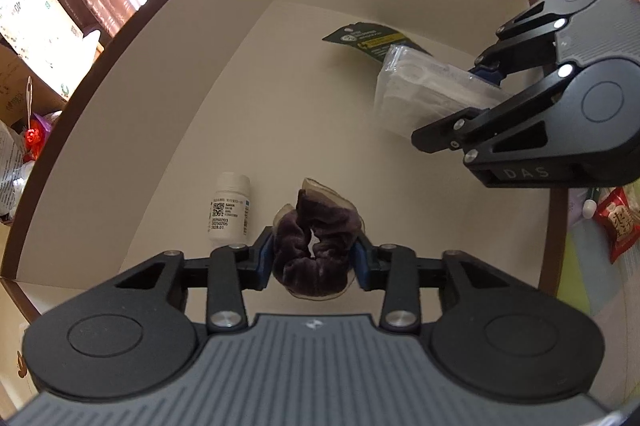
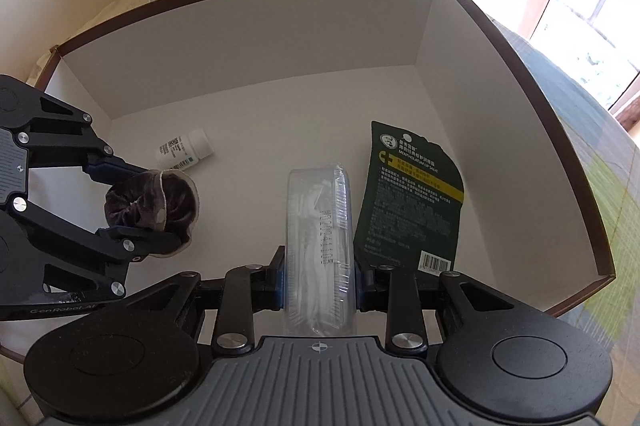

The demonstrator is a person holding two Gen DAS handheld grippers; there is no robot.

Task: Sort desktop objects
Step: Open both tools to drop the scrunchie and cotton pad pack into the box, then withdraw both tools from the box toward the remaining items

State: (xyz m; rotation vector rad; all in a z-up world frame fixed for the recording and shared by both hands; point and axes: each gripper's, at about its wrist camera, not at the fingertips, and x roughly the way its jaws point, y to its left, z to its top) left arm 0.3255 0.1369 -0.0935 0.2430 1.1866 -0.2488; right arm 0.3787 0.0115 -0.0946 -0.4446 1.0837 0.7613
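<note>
1. Velvet comes nearest: a dark brown, ruffled velvet hair scrunchie [image 1: 314, 246] is clenched between the blue-padded fingers of the left gripper [image 1: 314, 258], which hangs over the near left part of the box floor. I judge it is held there to be dropped in.
2. Beside it on the right, the right gripper [image 2: 320, 278] squeezes a clear plastic case of white floss picks [image 2: 320, 226] by its long sides, so the case points away along the fingers, low over the floor; whether it touches I cannot tell.
3. Just beyond the scrunchie, a small white pill bottle with a printed label [image 1: 230, 208] lies on its side, already sorted.
4. Further right, a flat dark green lip-salve card with a yellow stripe [image 2: 410, 202] lies flat, just beside the case.
5. Around all of it stands the large brown-edged cardboard box with pale inner walls [image 2: 248, 66], the collecting place.
6. Beyond the far rim sit cartons and a curtain, apart from the task.
</note>
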